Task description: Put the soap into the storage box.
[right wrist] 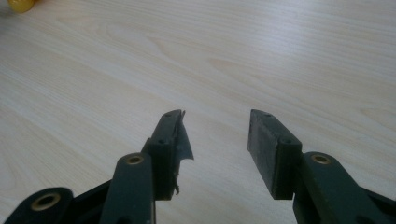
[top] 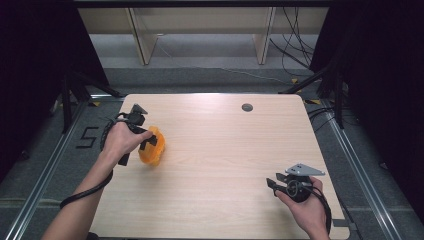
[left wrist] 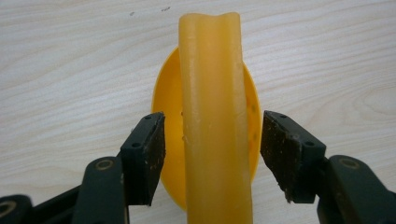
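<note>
Desk (top: 215, 150) of pale wood seen from above: the left tongs (top: 150, 141) sit at its left side against an orange plastic thing (top: 152, 147), while the right tongs (top: 272, 184) rest low at the right, well apart from it. Along the left tongs (left wrist: 212, 149), the jaws stand apart on either side of a yellow-orange upright strip (left wrist: 212, 116), not pressing it. Along the right tongs (right wrist: 215, 140), the jaws gape over bare desk (right wrist: 233, 56).
</note>
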{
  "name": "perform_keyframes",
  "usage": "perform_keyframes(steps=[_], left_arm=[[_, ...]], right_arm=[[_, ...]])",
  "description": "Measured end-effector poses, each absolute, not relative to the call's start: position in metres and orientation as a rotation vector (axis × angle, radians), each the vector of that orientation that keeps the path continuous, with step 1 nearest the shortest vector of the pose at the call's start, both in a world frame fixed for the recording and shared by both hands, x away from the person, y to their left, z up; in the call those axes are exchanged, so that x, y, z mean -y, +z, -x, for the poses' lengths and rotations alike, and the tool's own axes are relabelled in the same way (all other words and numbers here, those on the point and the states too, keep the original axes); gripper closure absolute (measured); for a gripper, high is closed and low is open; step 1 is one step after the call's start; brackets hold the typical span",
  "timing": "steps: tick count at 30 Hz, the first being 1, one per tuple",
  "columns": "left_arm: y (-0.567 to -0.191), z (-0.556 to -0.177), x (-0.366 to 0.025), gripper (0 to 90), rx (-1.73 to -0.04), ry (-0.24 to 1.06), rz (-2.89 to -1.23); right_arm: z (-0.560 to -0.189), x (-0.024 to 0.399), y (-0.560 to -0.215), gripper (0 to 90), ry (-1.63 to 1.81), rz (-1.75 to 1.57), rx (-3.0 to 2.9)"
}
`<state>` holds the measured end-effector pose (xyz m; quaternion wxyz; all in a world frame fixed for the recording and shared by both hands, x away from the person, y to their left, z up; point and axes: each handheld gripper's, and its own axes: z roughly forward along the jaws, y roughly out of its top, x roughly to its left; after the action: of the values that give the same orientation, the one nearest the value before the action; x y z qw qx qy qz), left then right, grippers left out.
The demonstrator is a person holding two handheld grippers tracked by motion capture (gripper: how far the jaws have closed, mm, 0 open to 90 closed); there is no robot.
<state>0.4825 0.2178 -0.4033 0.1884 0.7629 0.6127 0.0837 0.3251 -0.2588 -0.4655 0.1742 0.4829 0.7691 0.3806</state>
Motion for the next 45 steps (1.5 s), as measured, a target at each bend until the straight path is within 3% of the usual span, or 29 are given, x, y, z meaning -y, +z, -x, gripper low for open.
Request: perform_keyframes(steps=[24,32,45], left_arm=[[-0.381,-0.437,-0.227,38.4,-1.633,0.28,-2.096],[-0.373,-0.415,-0.238,38.4,-1.526,0.328,-2.107],[-0.391,-0.383,-0.261,39.8,-1.424,0.36,-2.093]], right_arm=[[-0.325,0.259,-0.465,54.9,1.085,-1.367,-2.177],[-0.325,0.258,-0.465,54.7,1.086,-1.371,-2.181],[-0.325,0.259,-0.466,54.5,1.089,-1.368,-2.178]])
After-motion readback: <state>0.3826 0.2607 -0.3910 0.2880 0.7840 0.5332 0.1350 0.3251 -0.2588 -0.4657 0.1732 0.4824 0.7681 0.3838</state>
